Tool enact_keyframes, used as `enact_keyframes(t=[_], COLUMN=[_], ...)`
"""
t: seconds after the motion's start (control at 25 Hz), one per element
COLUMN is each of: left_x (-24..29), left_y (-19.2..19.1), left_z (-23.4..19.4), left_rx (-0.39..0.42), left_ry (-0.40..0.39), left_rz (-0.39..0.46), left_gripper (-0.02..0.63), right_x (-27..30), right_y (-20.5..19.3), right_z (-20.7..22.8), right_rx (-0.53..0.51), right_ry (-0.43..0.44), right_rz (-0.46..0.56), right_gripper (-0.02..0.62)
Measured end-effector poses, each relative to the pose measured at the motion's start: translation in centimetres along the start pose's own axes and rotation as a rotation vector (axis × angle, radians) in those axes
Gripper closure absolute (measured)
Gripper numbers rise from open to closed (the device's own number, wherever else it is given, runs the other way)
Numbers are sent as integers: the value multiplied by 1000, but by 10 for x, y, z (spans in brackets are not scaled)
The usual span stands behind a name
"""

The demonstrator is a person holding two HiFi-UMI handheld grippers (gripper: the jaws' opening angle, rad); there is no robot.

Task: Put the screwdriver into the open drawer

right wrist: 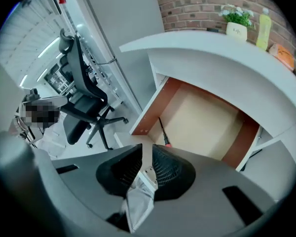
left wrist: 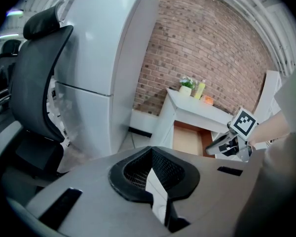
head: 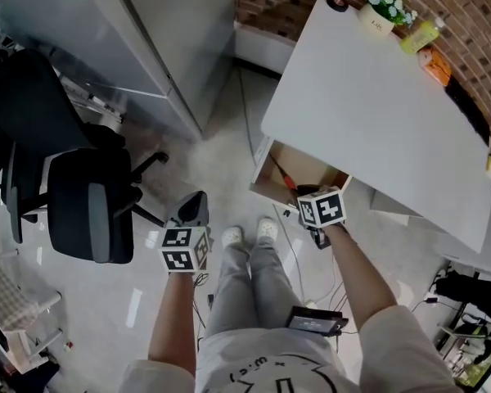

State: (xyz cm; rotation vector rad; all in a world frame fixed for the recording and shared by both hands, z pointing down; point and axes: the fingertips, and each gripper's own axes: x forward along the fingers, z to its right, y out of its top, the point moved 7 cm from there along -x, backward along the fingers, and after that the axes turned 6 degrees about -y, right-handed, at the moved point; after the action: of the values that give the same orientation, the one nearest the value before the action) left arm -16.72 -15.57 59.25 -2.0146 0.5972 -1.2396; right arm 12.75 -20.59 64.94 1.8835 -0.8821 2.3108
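The screwdriver [head: 286,176] lies inside the open drawer [head: 315,170] under the white desk [head: 368,97], along its left side. In the right gripper view the screwdriver [right wrist: 162,131] shows a black shaft and a red handle on the drawer's [right wrist: 202,127] pale floor, just beyond the jaw tips. My right gripper [right wrist: 146,149] hovers at the drawer's front edge, narrowly open, holding nothing; its marker cube shows on the right gripper [head: 317,203] in the head view. My left gripper [head: 194,201] hangs over the floor left of the drawer. The left gripper [left wrist: 150,151] has its tips together and is empty.
A black office chair [head: 82,195] stands at the left, beside a tall grey cabinet [head: 147,39]. On the desk's far end sit a flower pot [head: 380,11] and a yellow bottle [head: 419,33]. The person's feet [head: 245,234] and cables are on the floor below the drawer.
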Motion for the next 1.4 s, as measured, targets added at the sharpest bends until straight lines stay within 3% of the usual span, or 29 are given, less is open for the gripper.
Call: enact_keyframes(t=[0.08,0.36,0.72,1.04,1.4], left_x=[-8,-33,-67,-87,-111], left_y=[7,35,78,107,142], left_z=[4,12,29,46,72], left_rx=[2,32,69,119,157], left_ry=[1,7,13,-19,-44], left_rz=[10,47,142,215,332], left_gripper=[595,595,595,595,595], right_x=[-15,-68,-153,-203,-260], right_y=[1,20,58,74,94], right_z=[-2,-10,-8,-13,-10], right_rx=[-12,-99,-187,-249,-230], right_ry=[-10,-27,-53,-52,-88], right_rz=[23,115,322,437,603], right_gripper=[556,575,578,578,578])
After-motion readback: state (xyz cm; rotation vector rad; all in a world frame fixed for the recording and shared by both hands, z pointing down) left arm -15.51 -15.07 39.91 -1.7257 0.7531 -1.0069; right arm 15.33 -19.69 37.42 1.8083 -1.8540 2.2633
